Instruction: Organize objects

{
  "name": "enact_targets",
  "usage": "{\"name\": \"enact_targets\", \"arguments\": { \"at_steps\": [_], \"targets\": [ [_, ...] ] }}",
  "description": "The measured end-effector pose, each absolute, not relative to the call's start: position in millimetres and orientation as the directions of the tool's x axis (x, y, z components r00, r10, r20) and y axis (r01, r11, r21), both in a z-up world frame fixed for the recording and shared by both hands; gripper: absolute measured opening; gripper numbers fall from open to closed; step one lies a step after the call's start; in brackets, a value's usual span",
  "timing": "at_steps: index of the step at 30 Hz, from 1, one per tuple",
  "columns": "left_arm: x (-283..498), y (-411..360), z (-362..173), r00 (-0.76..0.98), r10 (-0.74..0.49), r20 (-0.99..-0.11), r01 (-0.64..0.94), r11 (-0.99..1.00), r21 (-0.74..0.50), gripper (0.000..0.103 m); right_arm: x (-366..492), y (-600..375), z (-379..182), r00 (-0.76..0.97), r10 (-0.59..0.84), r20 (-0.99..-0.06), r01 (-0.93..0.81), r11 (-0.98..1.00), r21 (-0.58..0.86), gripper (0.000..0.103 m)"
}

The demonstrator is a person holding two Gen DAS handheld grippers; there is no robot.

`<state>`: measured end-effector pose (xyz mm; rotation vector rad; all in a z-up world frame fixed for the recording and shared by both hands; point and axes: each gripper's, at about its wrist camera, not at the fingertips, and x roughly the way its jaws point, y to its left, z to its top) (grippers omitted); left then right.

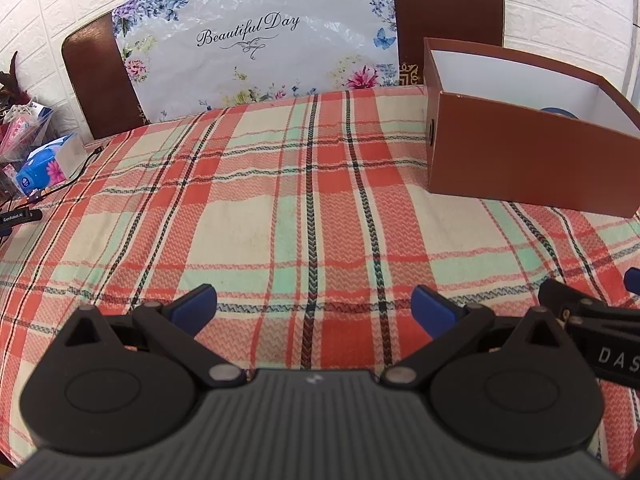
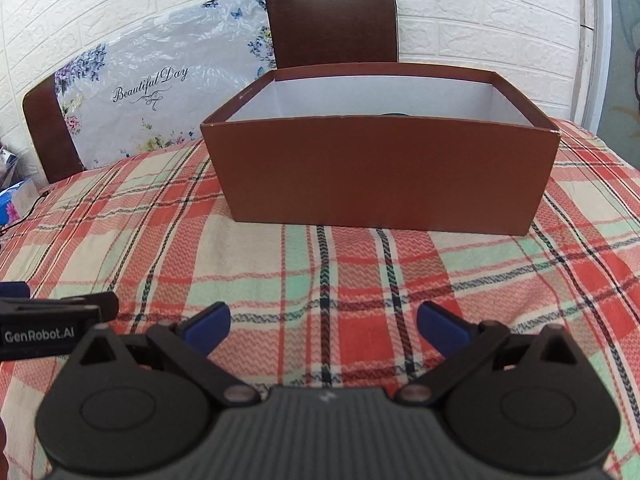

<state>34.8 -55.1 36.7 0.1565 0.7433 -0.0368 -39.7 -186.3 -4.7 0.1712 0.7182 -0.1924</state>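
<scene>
The brown box point(image 2: 380, 180) sits on the plaid-covered desk point(image 2: 280, 264), straight ahead of the right gripper point(image 2: 322, 326); both grippers' jaws are spread, left gripper point(image 1: 314, 308) holding nothing.

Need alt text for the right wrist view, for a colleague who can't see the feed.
An open brown box with a white inside stands on a plaid tablecloth, straight ahead of the right gripper, whose blue-tipped jaws are spread wide and empty. The left gripper shows at the left edge; two chair backs and a white brick wall stand behind.
</scene>
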Motion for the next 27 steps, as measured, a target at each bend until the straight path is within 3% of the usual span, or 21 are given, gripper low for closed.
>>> {"name": "enact_targets", "arguments": {
  "at_steps": [27],
  "targets": [
    [36.9,-56.3,33.7,0.725,0.035,-0.688,0.085,0.986,0.14,0.103,-33.1,-191.2,-10.9,0.713,-0.117,-0.692,0.255,0.962,0.1,0.103]
  ]
}}
